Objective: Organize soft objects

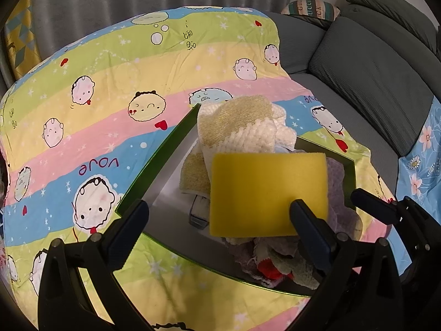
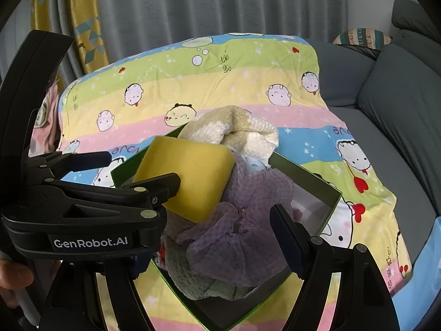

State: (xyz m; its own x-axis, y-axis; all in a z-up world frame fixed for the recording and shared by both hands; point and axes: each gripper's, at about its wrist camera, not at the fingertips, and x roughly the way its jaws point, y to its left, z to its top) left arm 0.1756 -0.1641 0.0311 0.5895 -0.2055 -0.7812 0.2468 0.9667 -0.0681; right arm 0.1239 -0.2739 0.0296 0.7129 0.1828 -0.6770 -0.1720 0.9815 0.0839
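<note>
Yellow foam sponge (image 1: 268,194), flat rectangular slab, long axis roughly left-right in my left wrist view, broad face up and tilted. It sits over the green box (image 1: 154,162) atop cream towels (image 1: 242,127) and a purple cloth (image 2: 248,220). Left gripper (image 1: 217,218) is spread wide, right finger touching the sponge's corner. Right gripper (image 2: 226,201): I can't tell its state. Cartoon quilt (image 1: 82,96) underneath, grey sofa (image 1: 372,69) and curtain (image 2: 206,2) behind.
</note>
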